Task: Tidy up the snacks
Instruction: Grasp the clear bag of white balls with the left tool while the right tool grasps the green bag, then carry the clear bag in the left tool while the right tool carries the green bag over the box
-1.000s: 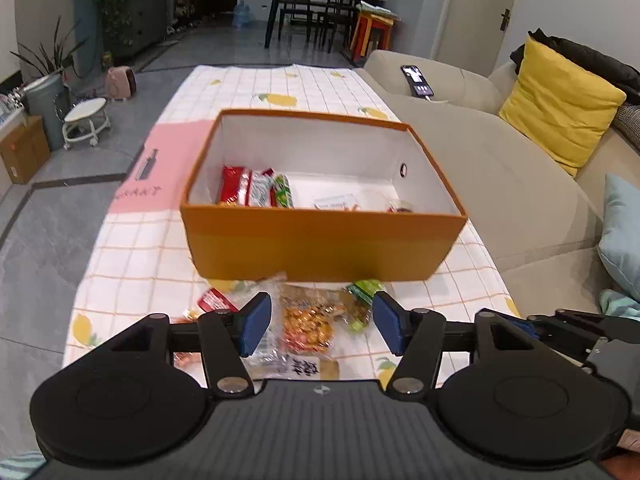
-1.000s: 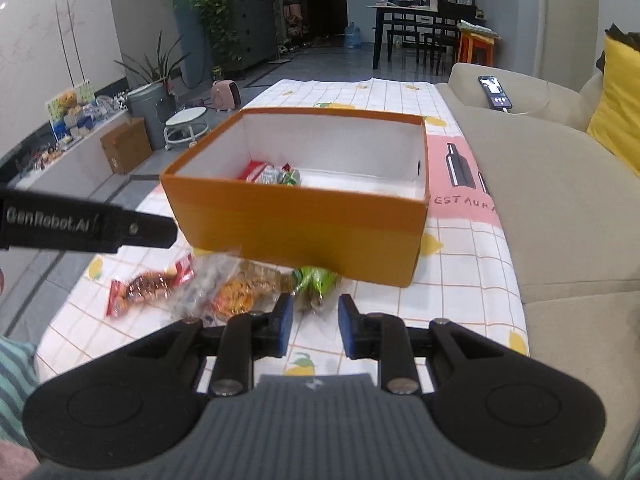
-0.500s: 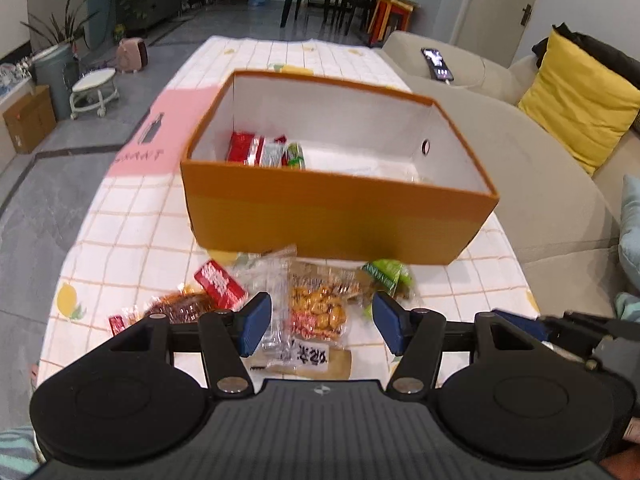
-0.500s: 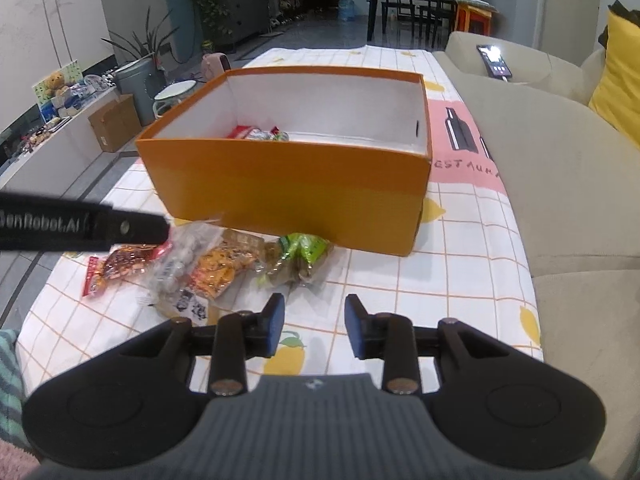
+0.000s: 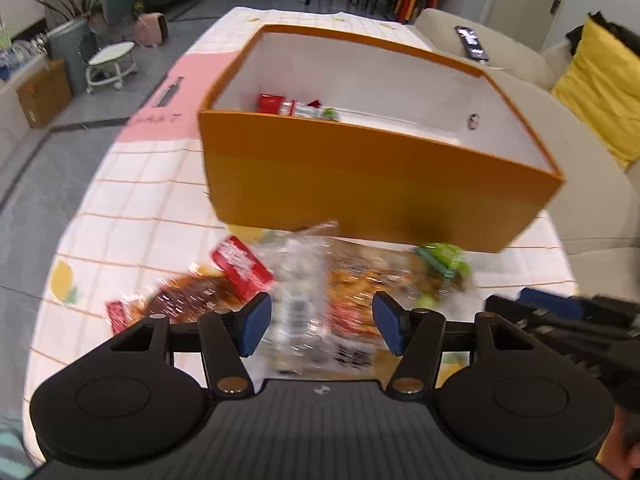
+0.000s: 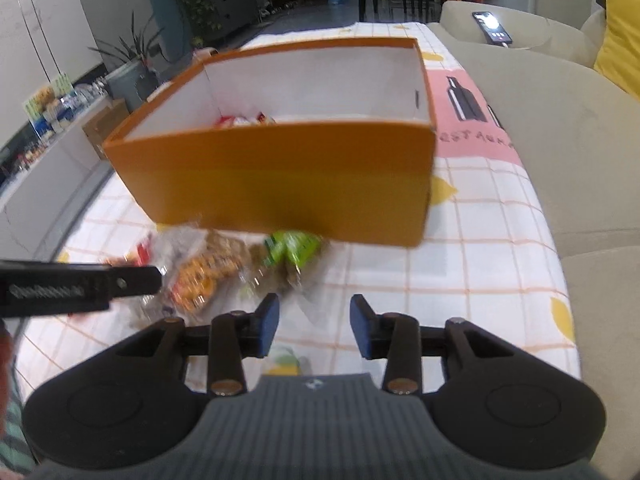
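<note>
beside orange box (image 5: 360,184): loose snack pkts (image 5: 320,280)

Pink panels on the tablecloth (image 6: 472,148) carry partial capitals: "ESTAURA" right of the orange box (image 6: 280,184), and roughly "ANT" on its left. Snack packet (image 5: 240,264) print is too blurred.

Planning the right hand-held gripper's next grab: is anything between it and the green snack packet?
Nothing visible. The right hand-held gripper, jaws opening and empty, faces the green snack packet across bare tablecloth; the orange box sits behind the packet.
</note>
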